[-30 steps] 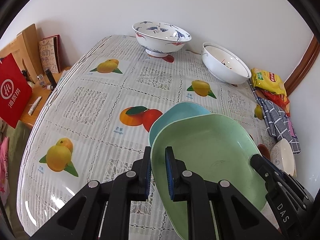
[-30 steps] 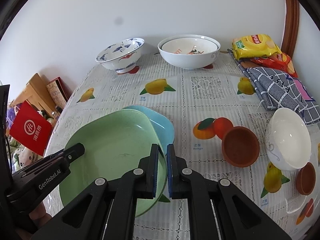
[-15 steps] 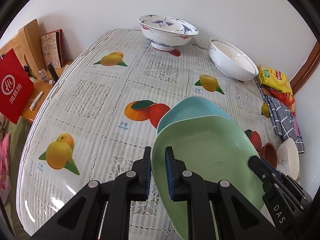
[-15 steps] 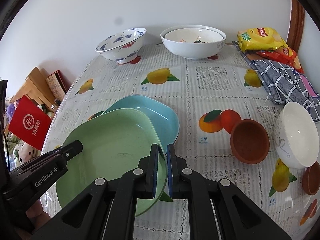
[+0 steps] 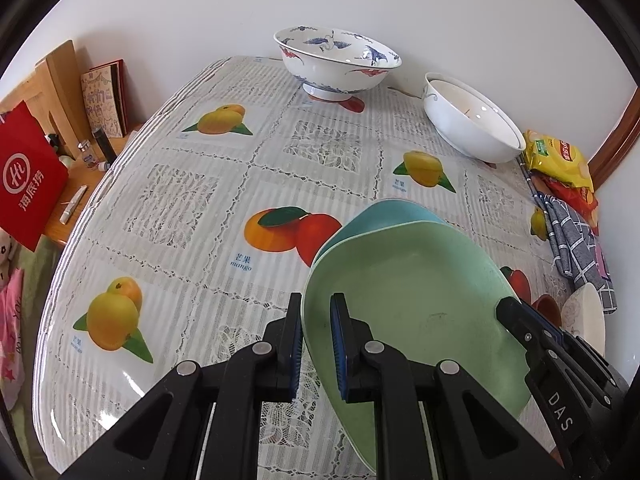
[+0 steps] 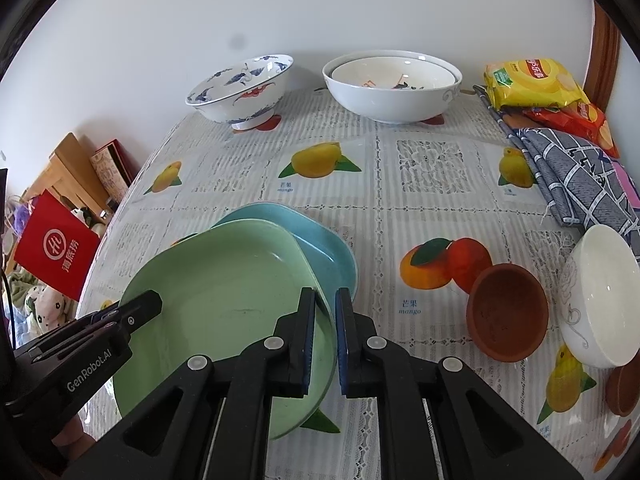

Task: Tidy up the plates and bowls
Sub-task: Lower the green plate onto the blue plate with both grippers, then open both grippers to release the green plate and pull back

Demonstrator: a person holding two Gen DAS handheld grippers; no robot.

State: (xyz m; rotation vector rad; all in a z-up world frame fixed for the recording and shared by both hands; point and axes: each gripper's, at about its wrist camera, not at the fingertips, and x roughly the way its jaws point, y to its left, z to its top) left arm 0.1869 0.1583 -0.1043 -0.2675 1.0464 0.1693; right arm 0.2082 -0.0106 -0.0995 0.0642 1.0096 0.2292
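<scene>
— What have I got in the grippers?

— My left gripper (image 5: 316, 322) is pinching the near-left rim of the green plate (image 5: 412, 292), one pad on each side. My right gripper (image 6: 325, 320) is clamped on the opposite rim of the same green plate (image 6: 224, 300), low in the frame.

— And the plate itself?

— Tilted, at lower centre, overlapping the blue plate (image 6: 320, 240) just behind it; whether they touch, I can't tell.

— The bowls?

— The blue-patterned bowl (image 5: 336, 62) stands at upper centre in the left view, with the white bowl (image 5: 472, 122) to its right. In the right view, a brown bowl (image 6: 506, 316) and a small white bowl (image 6: 600, 296) sit side by side at right.
</scene>
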